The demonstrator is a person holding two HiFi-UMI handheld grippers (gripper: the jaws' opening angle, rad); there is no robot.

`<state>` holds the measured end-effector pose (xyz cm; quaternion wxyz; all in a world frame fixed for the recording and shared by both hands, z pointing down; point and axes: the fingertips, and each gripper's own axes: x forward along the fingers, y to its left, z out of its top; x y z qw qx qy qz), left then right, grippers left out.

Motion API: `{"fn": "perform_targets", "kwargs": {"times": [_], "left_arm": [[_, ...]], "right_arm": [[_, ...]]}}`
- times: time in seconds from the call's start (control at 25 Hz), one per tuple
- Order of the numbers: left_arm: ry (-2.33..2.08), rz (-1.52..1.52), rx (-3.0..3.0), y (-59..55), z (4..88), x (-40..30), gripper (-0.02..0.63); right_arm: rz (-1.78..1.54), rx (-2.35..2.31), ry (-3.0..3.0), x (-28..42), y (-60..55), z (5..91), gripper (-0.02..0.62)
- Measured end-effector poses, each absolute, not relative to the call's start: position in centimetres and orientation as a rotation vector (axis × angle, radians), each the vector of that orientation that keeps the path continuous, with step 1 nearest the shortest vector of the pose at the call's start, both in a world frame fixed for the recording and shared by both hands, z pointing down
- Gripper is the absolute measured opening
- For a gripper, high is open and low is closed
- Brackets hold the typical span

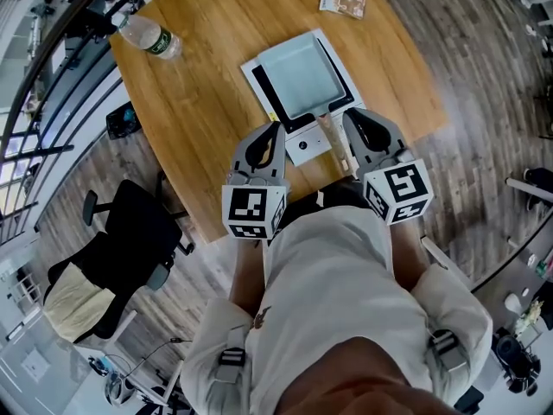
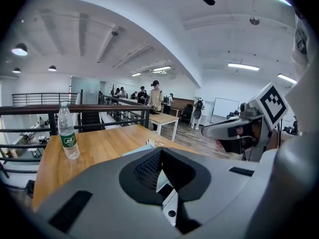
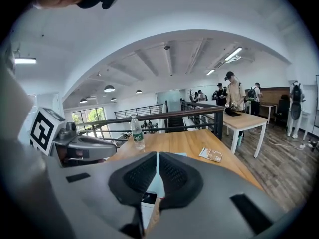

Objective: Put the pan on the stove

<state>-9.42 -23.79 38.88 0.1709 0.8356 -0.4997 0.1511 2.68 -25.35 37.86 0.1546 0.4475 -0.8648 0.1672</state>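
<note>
**Item: pan [image 1: 301, 74].** Square and shallow, pale blue-grey, with a smooth matte bed. A straight wooden handle [image 1: 333, 142] points toward the person. The pan sits on the stove [image 1: 307, 148], a flat black-topped plate with white trim, on the warm-grained wooden table [image 1: 199, 102]. Placement looks complete.

**Item: left gripper [image 1: 277, 129].** Grey moulded shell with dark ribbed pads. The jaws are together with nothing between them, poised just beside the stove's front.

**Item: right gripper [image 1: 347, 116].** Same build. The jaws are closed and empty, just right of the handle.

**Handling note:** what remains appears to be clearing off. Lift straight away from the handle without brushing it, so the pan keeps square on the plate.

**Also present:** a clear water bottle [image 1: 149, 38] and a small printed packet [image 1: 343, 3].
</note>
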Motion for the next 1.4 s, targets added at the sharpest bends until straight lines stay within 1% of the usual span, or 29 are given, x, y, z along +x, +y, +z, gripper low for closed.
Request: {"fn": "perform_targets", "kwargs": {"times": [0.2,0.4,1.4], "left_arm": [[-1.433,0.372,2.362,-23.4,38.5,-10.2,0.020],[-1.438,0.351,2.361,-23.3,38.2,-10.7,0.020],[-1.390,0.384,2.372,-22.9,38.9,-9.6,0.020]], "right_arm": [[0.413,1.284,-2.497,2.2,-24.8,37.0,0.021],[0.374,1.262,-2.502,1.5,-24.6,36.9,0.021],[0.356,1.241,-2.441,2.0,-24.2,38.2,0.020]]}}
